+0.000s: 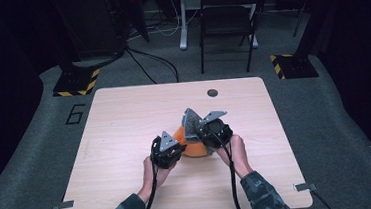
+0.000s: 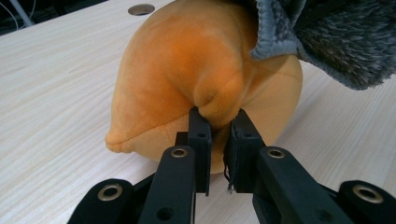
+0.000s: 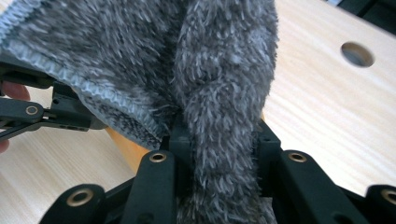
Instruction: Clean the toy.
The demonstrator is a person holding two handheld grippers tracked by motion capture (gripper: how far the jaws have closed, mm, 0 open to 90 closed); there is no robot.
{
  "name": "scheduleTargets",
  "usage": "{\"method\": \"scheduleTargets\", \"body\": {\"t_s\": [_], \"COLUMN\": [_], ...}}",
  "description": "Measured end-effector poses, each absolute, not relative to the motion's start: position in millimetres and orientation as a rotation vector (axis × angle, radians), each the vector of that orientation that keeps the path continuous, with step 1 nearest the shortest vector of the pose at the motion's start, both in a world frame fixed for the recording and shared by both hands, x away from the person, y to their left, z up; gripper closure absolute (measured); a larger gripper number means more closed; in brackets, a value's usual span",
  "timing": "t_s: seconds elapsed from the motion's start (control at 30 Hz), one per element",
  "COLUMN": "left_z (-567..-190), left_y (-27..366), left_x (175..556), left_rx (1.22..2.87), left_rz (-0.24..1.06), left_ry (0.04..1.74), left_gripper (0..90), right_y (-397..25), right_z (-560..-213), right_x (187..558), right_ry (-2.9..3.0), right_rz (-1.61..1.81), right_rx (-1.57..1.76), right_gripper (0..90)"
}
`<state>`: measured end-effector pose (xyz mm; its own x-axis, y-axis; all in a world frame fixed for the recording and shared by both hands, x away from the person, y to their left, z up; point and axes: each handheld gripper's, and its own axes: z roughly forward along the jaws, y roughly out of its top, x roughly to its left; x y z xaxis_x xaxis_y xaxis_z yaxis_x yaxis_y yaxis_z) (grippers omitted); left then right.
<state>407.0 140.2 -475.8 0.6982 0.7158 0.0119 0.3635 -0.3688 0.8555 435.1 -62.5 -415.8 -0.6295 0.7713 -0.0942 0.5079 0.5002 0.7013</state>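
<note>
Pinching a fold of the orange plush toy point(image 2: 187, 70), my left gripper point(image 2: 219, 126) has its jaws nearly closed on the fabric. The toy lies near the table's point(image 1: 124, 119) centre, its long axis running roughly across my left gripper view, with a tapered seamed end pointing left. Over its right upper side hangs the grey fuzzy cloth point(image 3: 210, 79), touching it. My right gripper point(image 3: 219, 144) clamps a bunched strip of that cloth between narrowly parted jaws. A round cable hole point(image 1: 212, 93) sits beyond, near the far edge. The cloth hides the toy's right portion; I cannot identify the toy's shape.
</note>
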Motion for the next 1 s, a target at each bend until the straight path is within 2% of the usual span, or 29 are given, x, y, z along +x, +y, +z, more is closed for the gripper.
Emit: {"method": "scheduleTargets", "body": {"t_s": [0.53,0.67,0.8,0.97,1.0], "left_z": [-482,-483,-484,-484,-484], "left_y": [148,150,150,150,150], "left_x": [414,416,416,416,416], "left_rx": [1.970,1.958,1.942,1.945,1.945], "left_rz": [0.443,0.434,0.440,0.443,0.443], "left_ry": [0.855,0.867,0.876,0.876,0.876], "left_gripper": [81.1,80.9,80.5,80.5,80.5], "right_y": [-96,-103,-105,-105,-105], "right_z": [-459,-485,-480,-436,-436], "right_x": [461,470,471,458,458], "right_ry": [2.417,2.448,2.432,2.354,2.354], "right_rz": [0.727,0.619,0.631,0.807,0.807], "right_rx": [1.280,1.358,1.361,1.287,1.287], "right_gripper": [68.6,68.5,68.6,68.8,68.8]}}
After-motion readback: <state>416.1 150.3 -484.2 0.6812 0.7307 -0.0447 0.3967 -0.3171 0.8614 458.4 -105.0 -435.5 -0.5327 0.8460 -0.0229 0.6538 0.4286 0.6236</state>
